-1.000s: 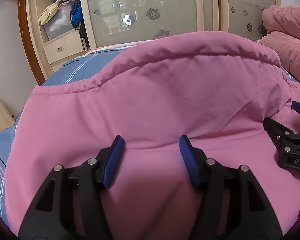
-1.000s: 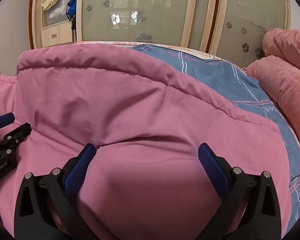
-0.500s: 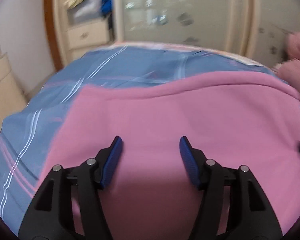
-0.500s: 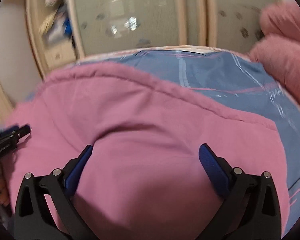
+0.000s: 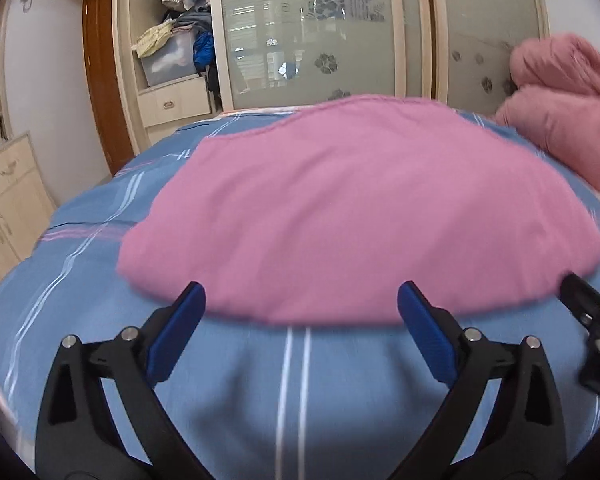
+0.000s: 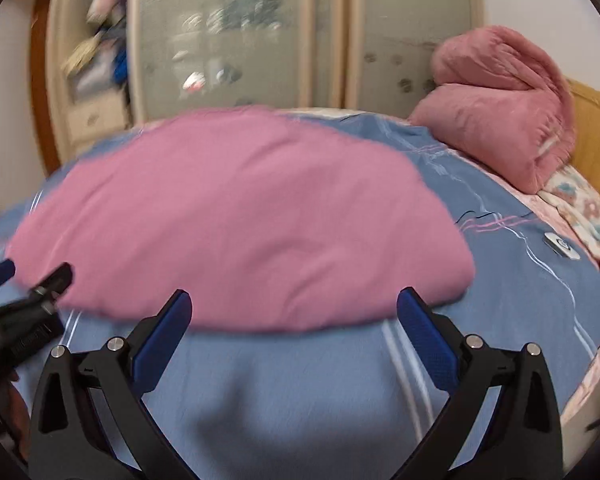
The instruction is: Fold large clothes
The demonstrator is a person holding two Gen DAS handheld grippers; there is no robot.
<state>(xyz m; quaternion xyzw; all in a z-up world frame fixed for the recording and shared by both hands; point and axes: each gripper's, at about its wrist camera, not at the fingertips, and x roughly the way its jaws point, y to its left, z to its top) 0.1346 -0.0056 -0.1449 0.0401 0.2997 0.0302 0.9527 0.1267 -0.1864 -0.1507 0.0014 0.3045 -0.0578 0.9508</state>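
A large pink garment point(image 5: 360, 208) lies folded flat on the blue striped bed sheet point(image 5: 296, 392); it also shows in the right wrist view point(image 6: 240, 224). My left gripper point(image 5: 300, 332) is open and empty, just in front of the garment's near edge, above the sheet. My right gripper point(image 6: 294, 336) is open and empty, also just short of the near edge. The right gripper's tip shows at the left wrist view's right edge point(image 5: 592, 320), and the left gripper's tip at the right wrist view's left edge point(image 6: 40, 288).
A folded pink blanket point(image 6: 496, 108) sits at the bed's far right by a wicker headboard point(image 6: 596, 120). A wardrobe with frosted sliding doors point(image 5: 324, 28) and open shelves of clothes point(image 5: 176, 44) stands behind the bed. Drawers point(image 5: 8, 200) stand at left.
Both grippers have pulled back off the pink garment toward me; the garment now lies flat ahead of the fingers. The left gripper's jaws have opened wider.
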